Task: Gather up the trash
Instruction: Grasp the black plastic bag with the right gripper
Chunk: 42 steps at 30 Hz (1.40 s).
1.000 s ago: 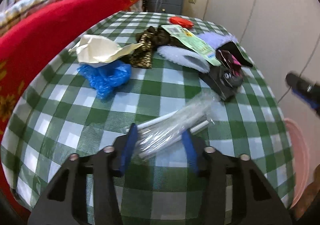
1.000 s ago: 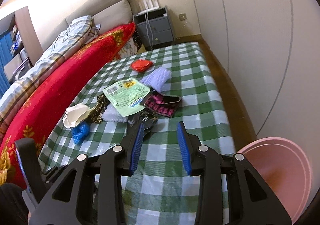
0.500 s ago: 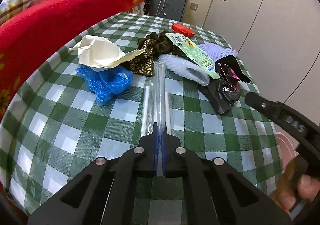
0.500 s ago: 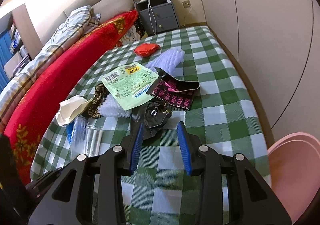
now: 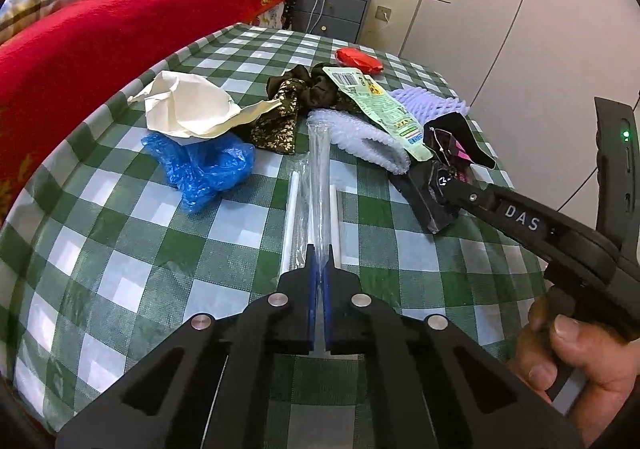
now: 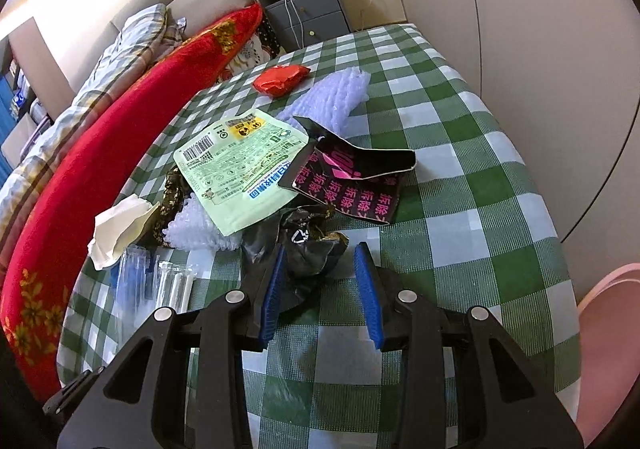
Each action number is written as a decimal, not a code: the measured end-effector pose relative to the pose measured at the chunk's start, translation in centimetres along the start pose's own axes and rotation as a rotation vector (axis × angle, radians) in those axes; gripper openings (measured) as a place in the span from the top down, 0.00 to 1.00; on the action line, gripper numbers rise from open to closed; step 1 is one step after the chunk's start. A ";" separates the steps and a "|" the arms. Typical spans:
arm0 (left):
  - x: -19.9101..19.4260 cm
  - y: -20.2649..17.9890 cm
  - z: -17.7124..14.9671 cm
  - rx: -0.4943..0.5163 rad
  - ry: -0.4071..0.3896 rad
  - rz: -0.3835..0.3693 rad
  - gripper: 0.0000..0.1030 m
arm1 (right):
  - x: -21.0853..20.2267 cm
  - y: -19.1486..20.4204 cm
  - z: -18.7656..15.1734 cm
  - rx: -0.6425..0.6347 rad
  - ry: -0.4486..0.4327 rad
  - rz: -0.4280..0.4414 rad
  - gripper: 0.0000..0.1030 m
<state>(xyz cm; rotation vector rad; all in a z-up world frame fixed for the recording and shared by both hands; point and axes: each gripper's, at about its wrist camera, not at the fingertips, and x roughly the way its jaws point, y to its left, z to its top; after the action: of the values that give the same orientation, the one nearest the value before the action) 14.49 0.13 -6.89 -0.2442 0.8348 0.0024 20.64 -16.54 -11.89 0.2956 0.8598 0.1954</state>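
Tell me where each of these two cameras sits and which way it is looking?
Left wrist: rides the left gripper, facing forward and down at the green checked table; jaws shut on a clear plastic wrapper; a hand with the right gripper shows.
Right wrist: rides the right gripper, facing the same table; jaws open around a black crumpled bag.
Shared: the bag, the wrapper, the red packet.

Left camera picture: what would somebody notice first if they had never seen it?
Probably the left tongs, pinched shut on a clear plastic wrapper in the middle of the green checked tablecloth. Next, the bright blue plastic bag to its left, under crumpled white paper. Far back lies a red packet.
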 end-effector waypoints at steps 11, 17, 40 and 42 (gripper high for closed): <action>-0.7 -0.3 0.3 -0.004 -0.019 -0.022 0.98 | -2.1 0.6 -0.3 -0.033 -0.051 0.007 0.93; -1.5 -0.5 0.4 -0.003 -0.040 -0.037 0.99 | -6.0 1.5 -0.7 -0.081 -0.102 0.010 0.96; -6.6 -2.5 -1.1 0.087 -0.120 -0.100 0.99 | -17.5 1.3 -3.6 -0.141 -0.219 -0.056 0.96; -7.0 -2.7 -1.3 0.098 -0.123 -0.105 0.99 | -18.3 1.3 -4.0 -0.142 -0.229 -0.064 0.96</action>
<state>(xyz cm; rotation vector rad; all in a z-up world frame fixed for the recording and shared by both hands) 9.13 -2.08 -2.06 -0.1936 0.6967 -0.1208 5.86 -19.89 -0.87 0.1536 0.6246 0.1587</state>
